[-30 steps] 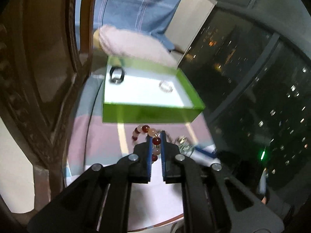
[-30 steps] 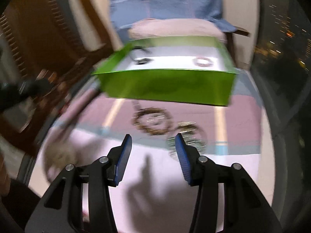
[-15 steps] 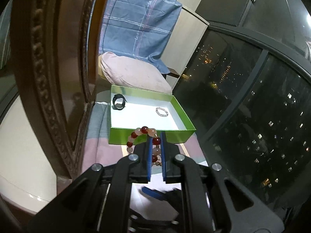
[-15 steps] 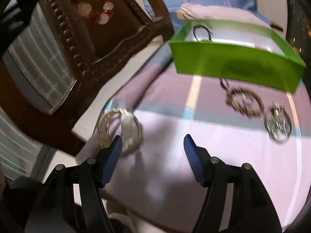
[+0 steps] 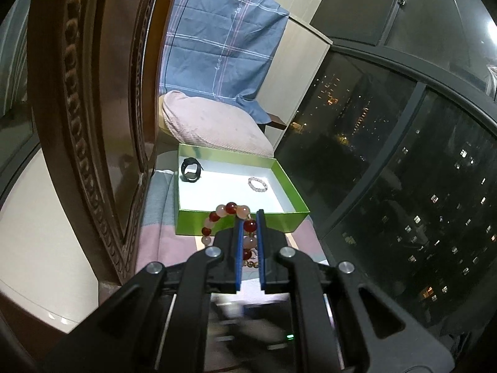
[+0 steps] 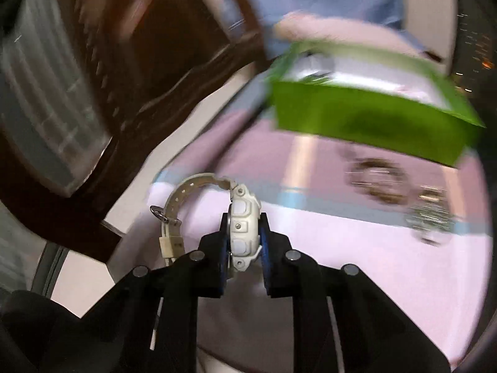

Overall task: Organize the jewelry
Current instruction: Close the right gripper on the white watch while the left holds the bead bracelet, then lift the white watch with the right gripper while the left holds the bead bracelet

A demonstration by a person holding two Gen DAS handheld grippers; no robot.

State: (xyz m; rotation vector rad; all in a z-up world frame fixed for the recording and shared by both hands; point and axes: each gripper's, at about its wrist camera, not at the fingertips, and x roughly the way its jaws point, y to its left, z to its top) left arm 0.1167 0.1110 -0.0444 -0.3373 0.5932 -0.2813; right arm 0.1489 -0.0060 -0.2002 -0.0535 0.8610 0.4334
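Pink cloth (image 6: 357,248) lay under a green box (image 5: 289,195); the left gripper (image 5: 249,227) pinched a beaded bracelet (image 5: 230,211), while the right gripper (image 6: 243,242), its jaws just closing, clamped a white watch (image 6: 243,230).

Green box (image 5: 239,222) on pastel cloth (image 6: 357,267)

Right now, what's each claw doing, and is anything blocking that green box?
Left gripper shut on bead bracelet, raised before green box. Right gripper just closed on white watch. Box open, nothing blocking it.
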